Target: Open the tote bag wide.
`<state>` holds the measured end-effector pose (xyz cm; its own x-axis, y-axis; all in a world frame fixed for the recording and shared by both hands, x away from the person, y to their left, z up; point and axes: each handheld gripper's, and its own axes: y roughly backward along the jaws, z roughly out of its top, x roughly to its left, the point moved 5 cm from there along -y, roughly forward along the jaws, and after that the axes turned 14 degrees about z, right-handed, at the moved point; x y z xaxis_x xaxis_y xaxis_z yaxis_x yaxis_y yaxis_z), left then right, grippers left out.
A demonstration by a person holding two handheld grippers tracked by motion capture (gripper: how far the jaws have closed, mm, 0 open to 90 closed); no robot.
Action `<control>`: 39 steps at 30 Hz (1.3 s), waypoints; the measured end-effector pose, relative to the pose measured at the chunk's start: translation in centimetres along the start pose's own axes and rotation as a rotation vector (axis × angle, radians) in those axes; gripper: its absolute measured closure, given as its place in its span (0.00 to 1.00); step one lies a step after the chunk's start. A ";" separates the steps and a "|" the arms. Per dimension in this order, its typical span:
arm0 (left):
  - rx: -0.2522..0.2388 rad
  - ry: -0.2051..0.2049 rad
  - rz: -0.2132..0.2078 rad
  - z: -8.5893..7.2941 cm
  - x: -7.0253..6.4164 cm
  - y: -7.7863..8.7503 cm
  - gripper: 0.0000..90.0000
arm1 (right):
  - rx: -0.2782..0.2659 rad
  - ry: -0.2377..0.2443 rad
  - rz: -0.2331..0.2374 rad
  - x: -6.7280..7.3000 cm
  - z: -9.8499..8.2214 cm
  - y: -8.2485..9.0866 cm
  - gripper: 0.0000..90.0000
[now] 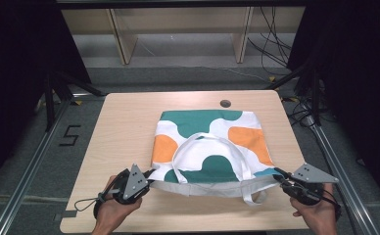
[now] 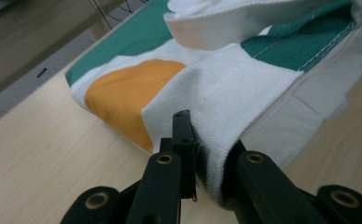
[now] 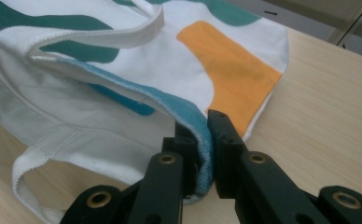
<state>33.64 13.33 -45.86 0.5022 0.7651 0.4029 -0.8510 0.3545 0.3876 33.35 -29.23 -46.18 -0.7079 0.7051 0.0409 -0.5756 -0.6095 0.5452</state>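
Note:
A cloth tote bag [image 1: 205, 142], white with green and orange patches, lies flat on the wooden table [image 1: 124, 122], its mouth toward the near edge. My left gripper [image 1: 149, 175] is shut on the bag's near left top corner [image 2: 216, 135]; the white cloth is pinched between the jaws. My right gripper [image 1: 278, 176] is shut on the near right top corner [image 3: 202, 135], where a teal edge runs between the jaws. The upper layer of the mouth is lifted off the table between the two grippers. One white handle [image 1: 202, 142] lies on the bag; another handle [image 1: 254, 198] hangs at the near edge.
A round cable hole [image 1: 225, 103] sits at the table's far edge. Bare tabletop lies to the left and right of the bag. Beyond the table are wooden shelf legs [image 1: 122, 39] and cables on the floor [image 1: 271, 49]. Metal rails [image 1: 36, 152] run along both sides.

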 end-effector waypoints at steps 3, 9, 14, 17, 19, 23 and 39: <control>-0.030 0.013 0.002 1.2 0.5 0.6 0.93 | -0.025 0.042 0.000 -0.2 1.2 0.5 0.93; -0.094 0.031 0.018 3.6 1.7 1.9 0.94 | -0.078 0.028 0.007 0.2 3.7 2.3 0.93; -0.161 0.036 0.043 6.0 2.8 3.7 0.94 | -0.114 0.088 0.024 0.2 5.9 3.9 0.94; -0.195 0.016 0.060 7.3 3.3 4.6 0.95 | -0.121 0.076 0.040 0.3 7.3 4.9 0.94; -0.221 0.005 0.080 8.3 3.8 5.1 0.95 | -0.123 0.087 0.041 0.2 8.3 5.4 0.94; -0.270 0.009 0.084 9.8 4.8 5.5 0.95 | -0.135 0.118 0.038 -0.1 10.3 6.5 0.94; -0.363 0.053 0.114 14.8 8.5 8.4 0.96 | -0.209 0.259 0.029 0.8 18.1 10.6 0.95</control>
<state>33.05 14.86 -26.93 0.4009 0.8339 0.3793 -0.9046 0.4258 0.0200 34.11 -28.61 -25.24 -0.7905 0.5870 -0.1750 -0.6060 -0.7080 0.3625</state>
